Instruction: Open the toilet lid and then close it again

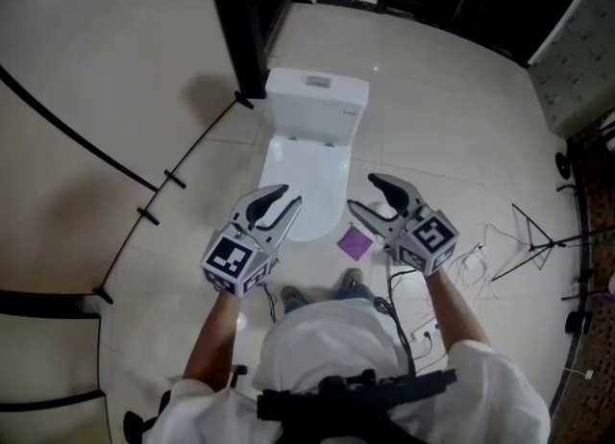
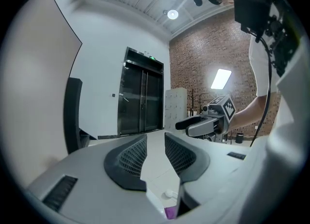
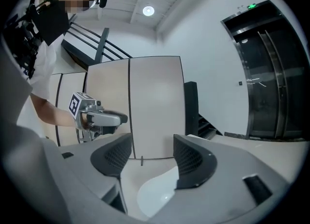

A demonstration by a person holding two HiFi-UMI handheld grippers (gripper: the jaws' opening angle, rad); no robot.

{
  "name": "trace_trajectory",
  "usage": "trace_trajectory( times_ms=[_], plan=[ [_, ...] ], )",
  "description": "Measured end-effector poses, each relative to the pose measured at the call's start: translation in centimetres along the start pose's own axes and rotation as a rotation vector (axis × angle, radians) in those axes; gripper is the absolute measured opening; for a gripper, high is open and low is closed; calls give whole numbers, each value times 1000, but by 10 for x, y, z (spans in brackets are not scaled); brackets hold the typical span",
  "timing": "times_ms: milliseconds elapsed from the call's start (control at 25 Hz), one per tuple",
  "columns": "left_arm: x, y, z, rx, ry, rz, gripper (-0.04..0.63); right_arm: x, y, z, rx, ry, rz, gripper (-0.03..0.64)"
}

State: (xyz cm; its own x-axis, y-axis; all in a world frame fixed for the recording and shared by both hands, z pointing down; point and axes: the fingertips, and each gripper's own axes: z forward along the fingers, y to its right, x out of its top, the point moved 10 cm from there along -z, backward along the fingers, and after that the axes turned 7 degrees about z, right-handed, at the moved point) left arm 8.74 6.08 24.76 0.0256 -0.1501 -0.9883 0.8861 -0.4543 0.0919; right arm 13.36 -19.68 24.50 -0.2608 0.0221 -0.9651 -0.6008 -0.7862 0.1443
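- The toilet [image 1: 309,144] stands on the pale tiled floor [image 1: 442,96], close to the floor's left edge where the beige wall [image 1: 86,67] runs. Its tank [image 1: 317,96] is at the far end.
- The toilet lid [image 1: 309,187] lies down flat over the bowl, white and smooth. Neither gripper touches it.
- The left gripper [image 1: 291,195] is held in the air above the near left part of the lid and points away from the person. In the left gripper view its jaws [image 2: 155,138] stand a narrow gap apart, with only floor showing between them.
- The right gripper [image 1: 362,192] is held just right of the bowl, level with the left one. In the right gripper view its jaws [image 3: 152,143] are spread wide and hold nothing; the white lid [image 3: 155,194] shows below, through the gap.
- Each gripper shows in the other's view, side-on with its marker cube: the right gripper [image 2: 193,123] and the left gripper [image 3: 109,118].
- A small purple square [image 1: 355,242] lies on the floor just right of the bowl's near end.
- Loose cables [image 1: 471,261] and a thin black stand [image 1: 533,240] lie toward the floor's right edge.
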Motion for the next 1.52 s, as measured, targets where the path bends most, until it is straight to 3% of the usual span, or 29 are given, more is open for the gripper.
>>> trace_trajectory(
  times_ms=[440, 680, 920, 1120, 1320, 1520],
  plan=[
    [0, 5, 7, 20, -49, 18, 106, 5, -3, 3, 5, 9, -12, 276],
    [-3, 6, 0, 46, 12, 6, 109, 3, -4, 1, 3, -2, -29, 276],
    [-7, 5, -6, 56, 16, -7, 108, 1, 0, 1, -15, -24, -50, 276],
    [-15, 9, -12, 76, 19, 25, 108, -7, 18, -4, -25, -85, -78, 276],
    [-14, 19, -7, 145, 12, 31, 108, -18, 53, -5, 13, -182, -158, 276],
    [-19, 39, 18, 301, 9, -20, 108, -35, 106, 8, 162, -301, -289, 276]
  ],
)
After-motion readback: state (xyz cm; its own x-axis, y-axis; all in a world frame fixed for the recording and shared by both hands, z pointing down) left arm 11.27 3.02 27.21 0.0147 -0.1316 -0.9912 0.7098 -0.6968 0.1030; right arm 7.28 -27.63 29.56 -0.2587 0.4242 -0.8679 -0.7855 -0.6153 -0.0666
